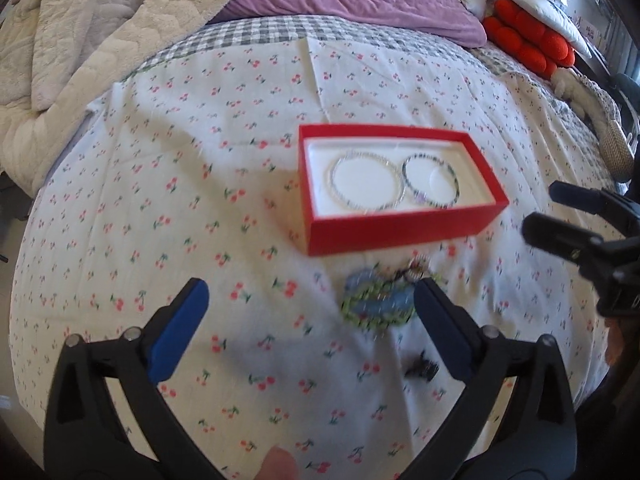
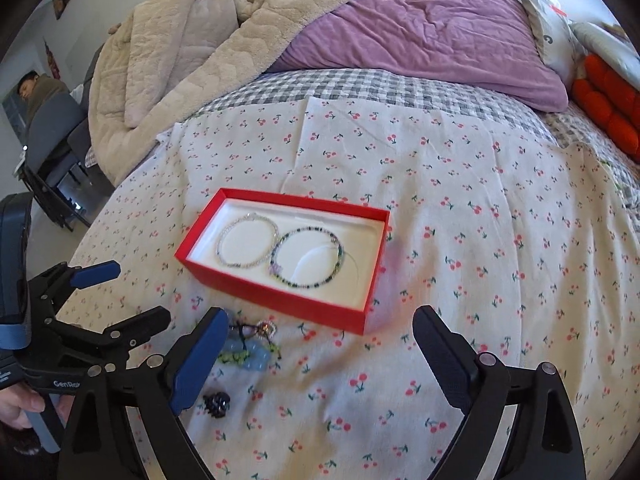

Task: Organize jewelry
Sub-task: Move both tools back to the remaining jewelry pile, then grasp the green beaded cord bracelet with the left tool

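The cherry-print sheet (image 1: 160, 200) covers the bed ahead of and beneath both grippers. A purple duvet (image 2: 420, 28) and a beige quilted blanket (image 2: 168, 52) lie bunched at the far end, well beyond the fingers.

The red jewelry box (image 1: 396, 232) sits open on the sheet, ahead of the left gripper (image 1: 310, 328) and slightly to its right; from the right gripper (image 2: 320, 356) it lies ahead and slightly left. Its white insert holds 2 bracelets side by side and touching: a silver beaded bracelet (image 2: 248, 244) and a dark green-and-black beaded bracelet (image 2: 308, 258).

Left gripper: fingers spread wide apart, holding nothing. Right gripper: fingers spread wide apart, holding nothing.

A loose pile of bracelets (image 1: 376, 300), green and pale blue with a small round charm, lies on the sheet between the box and the grippers, just beside the left gripper's right finger (image 1: 440, 328) and just beside the right gripper's left finger (image 2: 200, 360). The view is blurred, so the count in the pile cannot be told.

A small black object (image 2: 216, 403) lies nearer than the pile; its kind cannot be determined.
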Tool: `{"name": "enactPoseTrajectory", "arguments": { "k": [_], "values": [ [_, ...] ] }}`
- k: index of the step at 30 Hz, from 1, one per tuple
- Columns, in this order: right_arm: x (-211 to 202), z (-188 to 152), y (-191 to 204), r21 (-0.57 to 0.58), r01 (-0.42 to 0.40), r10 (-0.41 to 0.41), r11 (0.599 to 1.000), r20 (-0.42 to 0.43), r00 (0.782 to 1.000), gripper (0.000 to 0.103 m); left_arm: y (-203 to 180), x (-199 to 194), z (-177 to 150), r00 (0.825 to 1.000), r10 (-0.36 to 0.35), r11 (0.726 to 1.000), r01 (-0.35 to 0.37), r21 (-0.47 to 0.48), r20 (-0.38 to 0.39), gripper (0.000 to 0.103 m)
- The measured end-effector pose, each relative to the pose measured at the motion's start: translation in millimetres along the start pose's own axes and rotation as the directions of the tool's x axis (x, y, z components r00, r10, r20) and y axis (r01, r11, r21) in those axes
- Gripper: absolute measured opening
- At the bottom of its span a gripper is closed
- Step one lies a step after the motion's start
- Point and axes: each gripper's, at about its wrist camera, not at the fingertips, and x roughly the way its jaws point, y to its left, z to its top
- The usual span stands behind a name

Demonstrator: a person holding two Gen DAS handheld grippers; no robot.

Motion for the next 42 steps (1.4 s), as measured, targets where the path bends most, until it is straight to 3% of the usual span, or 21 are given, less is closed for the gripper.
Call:
{"name": "enactPoseTrajectory", "arguments": {
  "k": [11,19,24,28,30,33,35,38,40,42],
  "values": [
    [-1.2,-37.5,4.1,-0.050,0.012,-0.014,0.999,-0.039,0.999,0.095,14.0,2.9,-38.8,1.000,-0.004,1.000,0.005,0.013,-0.031,0.102],
    [12.1,-54.2,6.8,-0.068,0.002,-0.008,0.998,-0.091,0.996,0.095,4.6,13.4,-58.1,0.995,-0.072,0.995,0.076,0.069,-0.065,0.102],
    [19.8,-63.1,14.7,-0.102,-0.016,0.003,0.995,-0.125,0.992,0.095,-9.3,16.0,-61.9,0.996,-0.066,0.985,0.075,0.158,-0.062,0.102],
    [27.0,-67.7,23.0,-0.124,-0.052,0.032,0.991,-0.159,0.987,0.095,-3.8,18.3,-54.2,0.993,-0.105,0.984,0.113,0.136,-0.062,0.102],
    [29.3,-69.8,26.0,-0.133,-0.056,0.033,0.990,-0.166,0.986,0.095,1.9,18.8,-47.8,0.989,-0.140,0.984,0.144,0.101,-0.050,0.098],
    [30.9,-71.1,26.9,-0.132,-0.057,0.033,0.990,-0.175,0.984,0.095,5.0,20.4,-38.7,0.983,-0.180,0.980,0.182,0.075,-0.035,0.079],
    [30.7,-70.8,26.5,-0.127,-0.061,0.038,0.990,-0.174,0.984,0.095,4.3,23.2,-32.8,0.979,-0.203,0.976,0.204,0.069,-0.029,0.061],
    [30.9,-70.5,25.9,-0.119,-0.070,0.048,0.990,-0.178,0.983,0.095,2.1,30.9,-24.6,0.974,-0.225,0.972,0.226,0.060,-0.025,0.054],
    [30.7,-70.9,26.7,-0.121,-0.069,0.047,0.990,-0.179,0.983,0.095,-3.3,38.9,-21.9,0.978,-0.209,0.974,0.210,0.086,-0.026,0.053],
    [30.3,-70.7,27.5,-0.123,-0.070,0.047,0.990,-0.181,0.982,0.095,-10.0,50.3,-21.7,0.983,-0.176,0.976,0.181,0.118,-0.048,0.046]
  ]
}}
